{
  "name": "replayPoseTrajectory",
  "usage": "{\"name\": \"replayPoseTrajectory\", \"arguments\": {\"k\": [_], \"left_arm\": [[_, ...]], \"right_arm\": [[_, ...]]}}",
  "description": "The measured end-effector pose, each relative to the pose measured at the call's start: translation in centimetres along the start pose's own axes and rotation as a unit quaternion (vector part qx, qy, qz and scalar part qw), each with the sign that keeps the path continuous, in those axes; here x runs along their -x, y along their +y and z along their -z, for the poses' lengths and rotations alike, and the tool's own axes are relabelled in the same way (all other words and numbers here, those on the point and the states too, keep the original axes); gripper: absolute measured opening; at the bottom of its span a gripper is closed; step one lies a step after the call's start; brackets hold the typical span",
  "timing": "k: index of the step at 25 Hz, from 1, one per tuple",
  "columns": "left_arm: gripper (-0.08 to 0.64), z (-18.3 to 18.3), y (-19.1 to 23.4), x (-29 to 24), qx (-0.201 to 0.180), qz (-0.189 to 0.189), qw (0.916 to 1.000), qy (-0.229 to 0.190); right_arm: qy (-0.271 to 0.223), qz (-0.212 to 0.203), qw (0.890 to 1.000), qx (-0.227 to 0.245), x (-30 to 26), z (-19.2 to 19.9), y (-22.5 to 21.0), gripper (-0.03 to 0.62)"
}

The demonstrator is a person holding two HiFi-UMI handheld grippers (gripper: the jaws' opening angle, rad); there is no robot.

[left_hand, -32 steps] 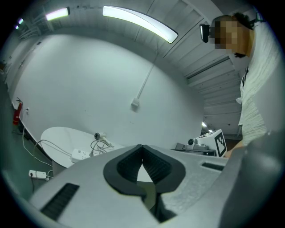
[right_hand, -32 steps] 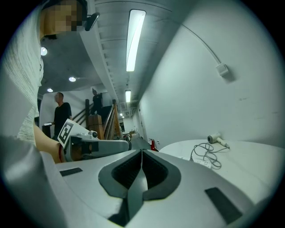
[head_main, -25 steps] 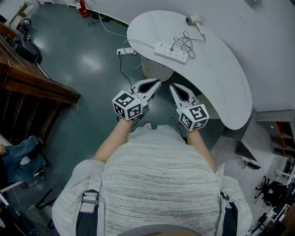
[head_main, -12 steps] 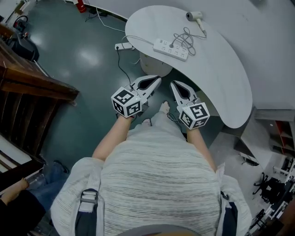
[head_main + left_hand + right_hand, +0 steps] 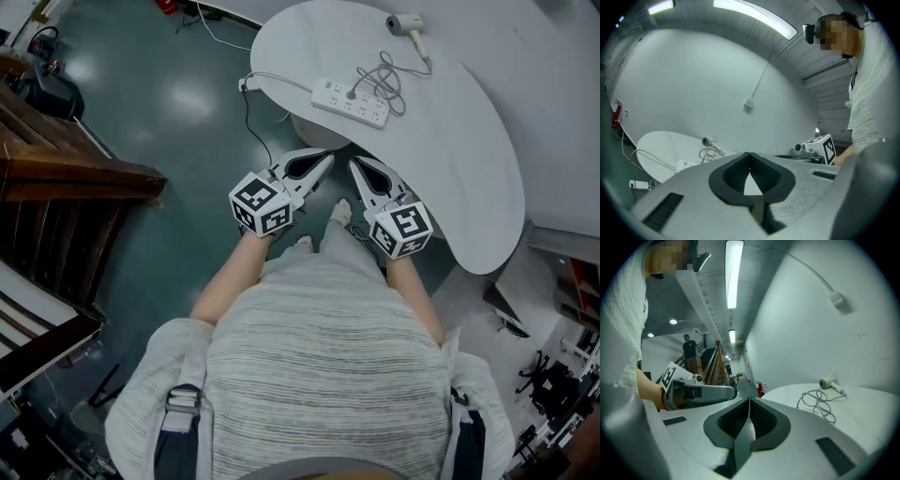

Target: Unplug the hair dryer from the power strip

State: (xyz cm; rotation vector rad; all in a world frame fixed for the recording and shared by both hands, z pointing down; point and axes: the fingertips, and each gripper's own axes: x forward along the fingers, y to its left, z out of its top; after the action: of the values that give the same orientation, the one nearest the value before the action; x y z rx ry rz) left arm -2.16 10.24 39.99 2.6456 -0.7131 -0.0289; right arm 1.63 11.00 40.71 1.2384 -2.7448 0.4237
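A white hair dryer [image 5: 405, 25] lies at the far side of the white curved table [image 5: 469, 159]. Its grey cord [image 5: 384, 77] coils down to a plug in the white power strip [image 5: 350, 103]. My left gripper [image 5: 322, 157] and right gripper [image 5: 357, 165] are held side by side in front of the table's near edge, both shut and empty, well short of the strip. The left gripper view shows the dryer [image 5: 707, 140] and the strip [image 5: 687, 165] far off. In the right gripper view the dryer [image 5: 828, 383] and its cord [image 5: 816, 402] lie ahead to the right.
A second power strip [image 5: 639, 185] lies on the green floor left of the table, with a cable running to it. A wooden staircase [image 5: 56, 169] stands at the left. The table's round pedestal [image 5: 314, 141] is under its near edge. A person [image 5: 689, 350] stands far down the corridor.
Both grippers have moved a little toward the table, and the view has shifted with my step forward. The seated person at the lower left has dropped out of view. Jaws unchanged.
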Motion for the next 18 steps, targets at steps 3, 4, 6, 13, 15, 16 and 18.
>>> {"name": "replayPoseTrajectory", "arguments": {"k": [3, 4, 6, 13, 15, 16, 18], "left_arm": [[0.006, -0.1, 1.3, -1.9, 0.001, -0.003, 1.0, 0.008], [0.006, -0.2, 1.7, -2.5, 0.003, -0.004, 0.9999, 0.01], [0.006, -0.4, 2.5, -3.8, 0.004, -0.007, 0.9999, 0.015], [0.006, -1.1, 4.4, -8.0, -0.025, -0.013, 0.999, 0.035], [0.006, -1.1, 5.0, -9.0, -0.033, -0.019, 0.9984, 0.042], [0.006, -1.1, 5.2, -9.3, -0.036, -0.023, 0.9981, 0.044], [0.006, -1.1, 5.3, -9.9, -0.039, -0.028, 0.9978, 0.046]], "right_arm": [[0.002, -0.007, 1.0, 0.0, -1.0, -0.4, -2.2, 0.026], [0.002, -0.009, 1.0, 0.0, -1.3, -0.6, -2.9, 0.026], [0.004, -0.012, 1.0, 0.0, -1.9, -0.9, -4.3, 0.026], [0.005, -0.033, 0.999, 0.005, -3.0, -2.0, -8.6, 0.026], [0.007, -0.042, 0.999, 0.008, -3.4, -2.1, -9.5, 0.027], [0.009, -0.047, 0.999, 0.01, -3.5, -2.1, -9.7, 0.028], [0.011, -0.059, 0.998, 0.012, -3.6, -2.1, -10.0, 0.027]]}}
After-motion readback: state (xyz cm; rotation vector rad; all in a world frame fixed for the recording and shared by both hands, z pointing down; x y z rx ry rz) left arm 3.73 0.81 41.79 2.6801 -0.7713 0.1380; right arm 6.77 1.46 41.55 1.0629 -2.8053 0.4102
